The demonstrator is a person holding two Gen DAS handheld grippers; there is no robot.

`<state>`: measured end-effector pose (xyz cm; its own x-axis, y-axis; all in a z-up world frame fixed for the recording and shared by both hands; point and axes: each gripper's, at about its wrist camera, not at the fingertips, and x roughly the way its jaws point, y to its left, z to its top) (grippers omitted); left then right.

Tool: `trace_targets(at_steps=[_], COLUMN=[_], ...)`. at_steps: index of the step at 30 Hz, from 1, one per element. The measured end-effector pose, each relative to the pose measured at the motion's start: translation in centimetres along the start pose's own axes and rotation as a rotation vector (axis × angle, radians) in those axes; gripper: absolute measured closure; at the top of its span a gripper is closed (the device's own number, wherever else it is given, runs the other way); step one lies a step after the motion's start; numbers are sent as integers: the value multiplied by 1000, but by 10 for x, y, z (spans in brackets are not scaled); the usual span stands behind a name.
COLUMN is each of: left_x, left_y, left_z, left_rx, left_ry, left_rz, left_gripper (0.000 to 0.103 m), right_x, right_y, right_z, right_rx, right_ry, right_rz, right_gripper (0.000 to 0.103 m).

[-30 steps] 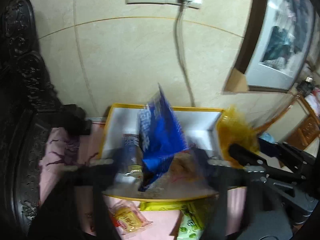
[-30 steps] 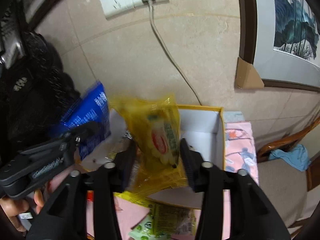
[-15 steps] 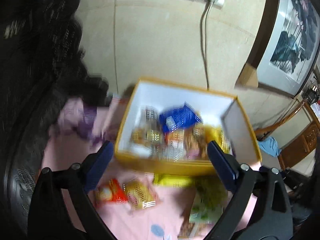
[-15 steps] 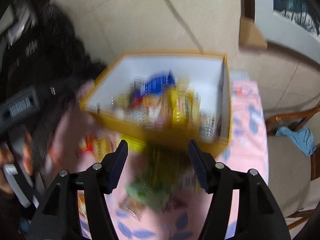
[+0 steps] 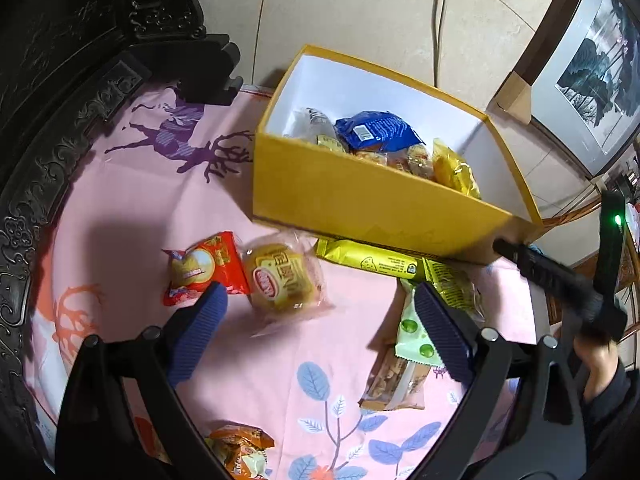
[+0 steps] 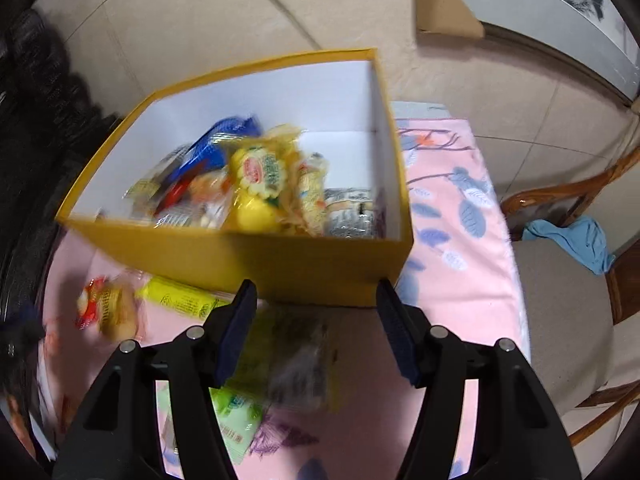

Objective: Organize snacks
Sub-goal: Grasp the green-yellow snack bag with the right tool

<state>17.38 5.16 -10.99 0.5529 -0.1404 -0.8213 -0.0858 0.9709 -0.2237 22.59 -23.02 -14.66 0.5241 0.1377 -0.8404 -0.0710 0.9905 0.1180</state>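
On the pink tablecloth (image 5: 132,208): a yellow box (image 5: 360,196) with white inner walls stands near the tiled wall, ringed by loose snacks.
Box contents: a blue packet (image 5: 376,130) lies on top of mixed wrapped pieces; a yellow bag (image 6: 260,176) with a flower-shaped label rests among them toward the right.
Left gripper (image 5: 316,320): jaws spread wide and empty, hanging over the cloth in front of the box.
Between and beside its fingers: a round cake in a clear wrapper (image 5: 280,276) sits between them; a red packet (image 5: 204,266) touches the cake's left side, just above the left fingertip.
Right gripper (image 6: 316,320): jaws parted with nothing clamped, tips close to the box's front wall, over a blurred clear bag (image 6: 296,364).
Against the box front: a long yellow bar (image 5: 376,260) lies along the base.
Further out: a green-and-white packet (image 5: 414,334), a clear bag of brown pieces (image 5: 394,380) and an orange packet (image 5: 240,450) lie apart on the cloth.
Right edge: a hand (image 5: 596,360) holds the other gripper's handle.
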Motion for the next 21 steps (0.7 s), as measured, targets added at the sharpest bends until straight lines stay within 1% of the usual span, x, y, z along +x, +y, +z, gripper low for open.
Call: trace_targets(at_steps=[2, 3, 5, 6, 8, 9, 12, 15, 18, 20, 21], left_x=[2, 2, 4, 5, 9, 10, 13, 12, 7, 4, 3], left_y=[-3, -5, -8, -9, -11, -11, -7, 1, 12, 20, 24], left_z=[2, 3, 4, 5, 4, 4, 4, 5, 4, 3, 1], left_rx=[5, 7, 17, 21, 24, 24, 27, 37, 39, 32, 25], left_ry=[0, 3, 6, 8, 16, 19, 17, 13, 17, 18, 22], left_rz=[2, 1, 1, 3, 1, 2, 20, 57, 84, 99, 103], left_gripper=[7, 7, 7, 7, 7, 7, 7, 7, 7, 7, 7], right_x=[3, 4, 1, -2, -1, 0, 2, 8, 21, 27, 34], right_y=[-5, -6, -4, 1, 13, 19, 35, 48, 62, 63, 63], right_z=[6, 9, 7, 2, -9, -17, -36, -48, -56, -60, -62], right_rx=[-34, -54, -63, -81, -128, -152, -184, -191, -222, -234, -238], right_ry=[-28, -22, -6, 7, 36, 50, 76, 74, 117, 124, 142], right_rz=[-52, -59, -13, 31, 78, 95, 105, 93, 59, 11, -25], right_gripper=[40, 40, 40, 40, 40, 40, 40, 40, 40, 34, 28])
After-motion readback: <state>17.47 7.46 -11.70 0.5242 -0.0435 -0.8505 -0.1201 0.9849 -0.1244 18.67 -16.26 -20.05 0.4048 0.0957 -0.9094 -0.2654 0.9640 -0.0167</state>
